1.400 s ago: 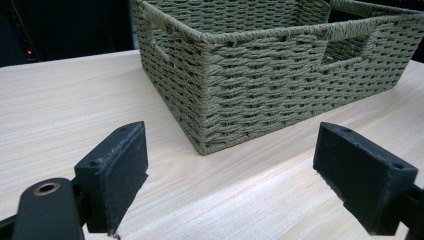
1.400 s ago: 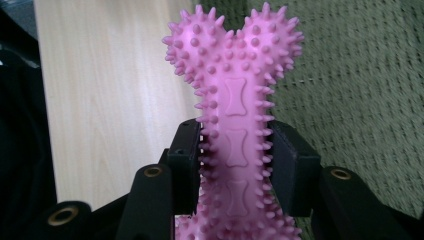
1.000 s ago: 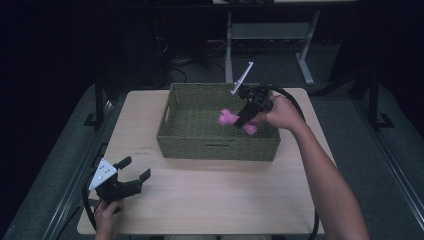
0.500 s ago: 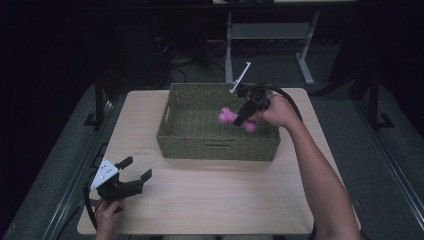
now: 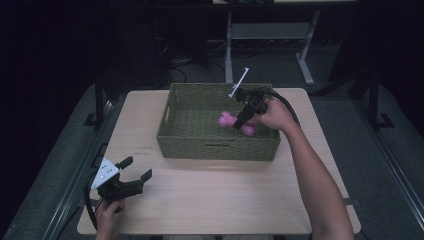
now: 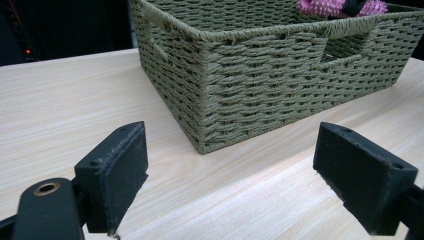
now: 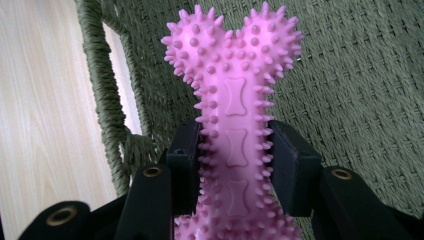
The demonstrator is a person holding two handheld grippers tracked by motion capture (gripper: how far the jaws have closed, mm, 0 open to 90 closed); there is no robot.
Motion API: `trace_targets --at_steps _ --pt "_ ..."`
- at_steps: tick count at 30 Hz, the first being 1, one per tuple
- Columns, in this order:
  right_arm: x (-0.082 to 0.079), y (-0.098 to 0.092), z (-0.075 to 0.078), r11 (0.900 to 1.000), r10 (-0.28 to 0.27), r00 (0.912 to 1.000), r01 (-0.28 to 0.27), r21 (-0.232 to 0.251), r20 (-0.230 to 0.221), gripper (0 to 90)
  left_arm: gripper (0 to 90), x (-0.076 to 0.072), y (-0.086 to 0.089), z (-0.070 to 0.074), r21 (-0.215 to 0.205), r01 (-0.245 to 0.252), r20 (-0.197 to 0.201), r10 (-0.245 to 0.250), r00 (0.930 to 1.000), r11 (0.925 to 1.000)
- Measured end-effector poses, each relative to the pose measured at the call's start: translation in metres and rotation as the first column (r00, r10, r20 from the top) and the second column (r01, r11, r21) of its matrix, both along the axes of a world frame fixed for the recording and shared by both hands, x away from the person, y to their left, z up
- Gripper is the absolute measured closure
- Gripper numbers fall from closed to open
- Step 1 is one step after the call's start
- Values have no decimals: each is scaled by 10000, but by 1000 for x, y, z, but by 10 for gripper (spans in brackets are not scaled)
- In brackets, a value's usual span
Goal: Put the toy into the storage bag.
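A pink spiky bone-shaped toy (image 7: 232, 95) is clamped at its shaft between the jaws of my right gripper (image 7: 234, 165), which is shut on it. In the high view the pink toy (image 5: 227, 120) hangs inside the green woven basket (image 5: 172, 127), held by the right gripper (image 5: 245, 117) just above the basket floor. My left gripper (image 5: 135, 170) rests open near the table's front left corner. Its two black fingers (image 6: 117, 175) stand wide apart with nothing between them, facing the basket's corner (image 6: 200, 100). The toy's tip (image 6: 320, 6) peeks over the basket rim.
The basket sits at the back middle of a light wooden table (image 5: 215, 195). A metal stand (image 5: 272, 35) and cables lie on the dark floor behind the table. A black cable (image 5: 285, 100) loops from the right gripper over the basket's right rim.
The right gripper has dipped slightly lower into the basket with the toy. The left gripper has stayed in place.
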State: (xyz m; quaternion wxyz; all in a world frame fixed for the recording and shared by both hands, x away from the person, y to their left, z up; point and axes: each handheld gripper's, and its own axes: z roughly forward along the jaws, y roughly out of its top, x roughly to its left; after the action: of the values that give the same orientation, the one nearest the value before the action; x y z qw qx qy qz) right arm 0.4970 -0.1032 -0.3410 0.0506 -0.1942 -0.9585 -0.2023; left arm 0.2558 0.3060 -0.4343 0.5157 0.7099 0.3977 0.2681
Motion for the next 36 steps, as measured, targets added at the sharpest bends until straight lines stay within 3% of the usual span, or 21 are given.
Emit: trace_targets --at_steps 21,25,36 --pt "0 -4 -23 9988 -205 9995 194 -447 -248 577 138 1 -1 0 66 27 -23 -27 10000 10000" --pt "0 -6 -27 9995 -288 9983 280 -164 -509 577 138 1 -1 0 15 -8 -35 8 10000 10000" --pt "0 -1 -32 9992 -317 9977 301 -282 -595 575 138 1 -1 0 5 -31 -39 31 10000 10000"
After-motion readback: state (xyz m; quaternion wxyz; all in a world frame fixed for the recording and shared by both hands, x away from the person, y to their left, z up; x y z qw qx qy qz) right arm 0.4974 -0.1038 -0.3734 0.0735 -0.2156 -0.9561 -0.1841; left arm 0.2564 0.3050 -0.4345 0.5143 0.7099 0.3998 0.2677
